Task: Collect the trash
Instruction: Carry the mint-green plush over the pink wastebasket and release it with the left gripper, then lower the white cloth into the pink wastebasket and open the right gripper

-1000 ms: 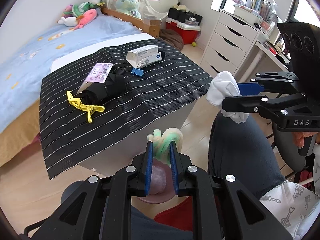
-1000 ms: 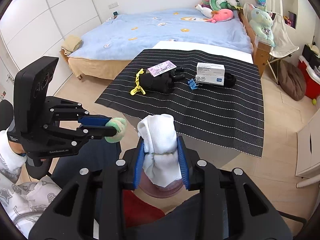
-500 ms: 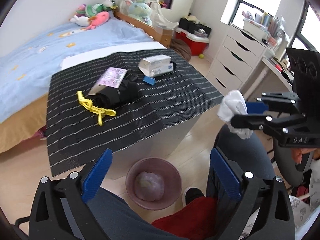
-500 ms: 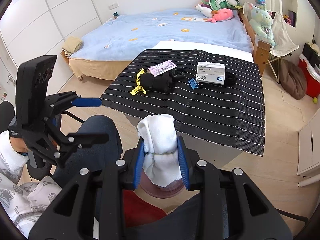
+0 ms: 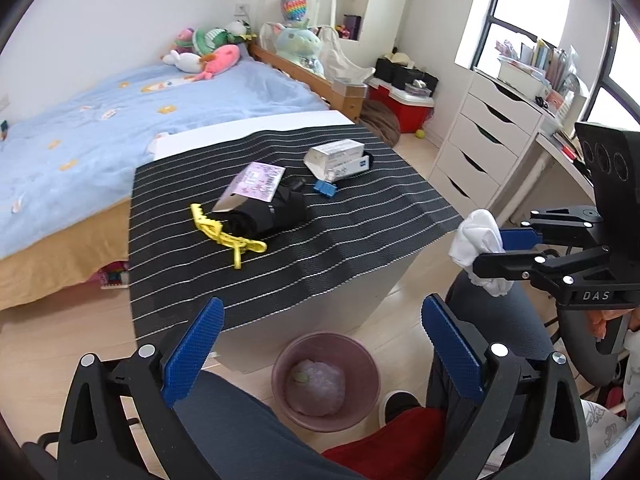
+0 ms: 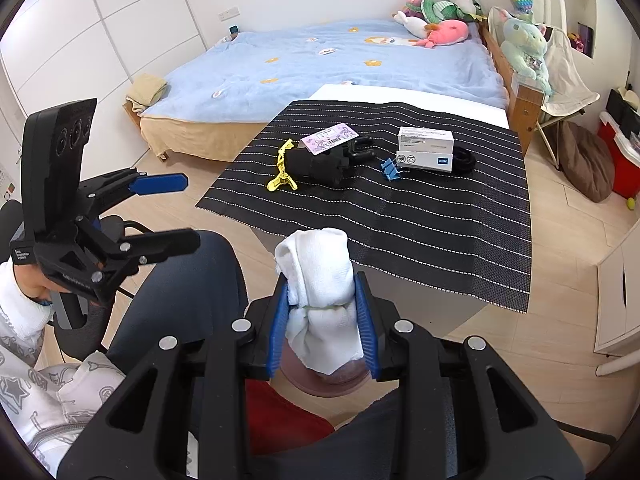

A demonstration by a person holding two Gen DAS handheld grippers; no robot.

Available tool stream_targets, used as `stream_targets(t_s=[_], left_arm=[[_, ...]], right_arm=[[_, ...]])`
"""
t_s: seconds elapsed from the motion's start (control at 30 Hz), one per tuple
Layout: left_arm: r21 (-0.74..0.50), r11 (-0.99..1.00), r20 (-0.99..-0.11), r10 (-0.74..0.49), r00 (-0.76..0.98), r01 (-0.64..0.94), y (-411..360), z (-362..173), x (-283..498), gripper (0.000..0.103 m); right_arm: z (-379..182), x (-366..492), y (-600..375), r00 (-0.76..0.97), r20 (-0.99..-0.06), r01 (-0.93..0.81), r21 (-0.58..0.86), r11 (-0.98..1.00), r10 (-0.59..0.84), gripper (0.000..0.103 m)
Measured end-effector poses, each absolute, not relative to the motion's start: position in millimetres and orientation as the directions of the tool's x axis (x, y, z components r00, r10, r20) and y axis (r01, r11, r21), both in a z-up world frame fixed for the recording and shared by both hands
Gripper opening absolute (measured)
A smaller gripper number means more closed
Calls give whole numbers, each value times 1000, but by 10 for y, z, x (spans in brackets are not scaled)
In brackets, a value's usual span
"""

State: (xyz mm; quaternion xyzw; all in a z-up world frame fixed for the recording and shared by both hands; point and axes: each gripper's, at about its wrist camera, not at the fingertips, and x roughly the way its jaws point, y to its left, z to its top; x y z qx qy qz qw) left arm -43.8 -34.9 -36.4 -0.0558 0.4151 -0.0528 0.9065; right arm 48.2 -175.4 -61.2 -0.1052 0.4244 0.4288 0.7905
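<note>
The desk (image 5: 360, 280), draped with a black white-striped mat (image 5: 360, 216), is being faced from its near edge. A round pink plastic bin (image 5: 325, 380) is being kept on the floor below that edge. A crumpled white tissue wad (image 6: 320, 276) is being clenched by the right gripper (image 6: 323, 320) above the bin. The left gripper (image 5: 320, 356) is being held with fingers (image 5: 192, 352) released, nothing between them.

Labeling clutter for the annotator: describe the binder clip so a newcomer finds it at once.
Start at the black striped mat covering the low table beside the bed. On it stands a white box; the binder clip lies at that box's near left corner. It is the only blue thing on the mat, far smaller than the yellow clip further left.
</note>
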Motion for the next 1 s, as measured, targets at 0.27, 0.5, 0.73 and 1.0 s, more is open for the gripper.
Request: stream_targets(t_s=[0.27, 0.5, 0.73, 1.0], left_arm=[[-144, 989, -744, -113, 659, 6, -193, -352, -529, 95], [-152, 988, -742, -98, 664, -25, -62, -342, -570, 95], [-155, 987, -735, -90, 672, -38, -3, -331, -600, 95], [-153, 988, -736, -92, 671, -33, 4, -342, -603, 95]], right_arm=[[-595, 451, -1668, 256, -767, -786, 189, 589, 588, 32], [-639, 417, -1535, 227, -777, -804, 190, 563, 588, 32], [-681, 378, -1417, 193, -779, -827, 199, 526, 597, 36], [-719, 402, -1432, 203, -773, -814, 208, 543, 601, 91]])
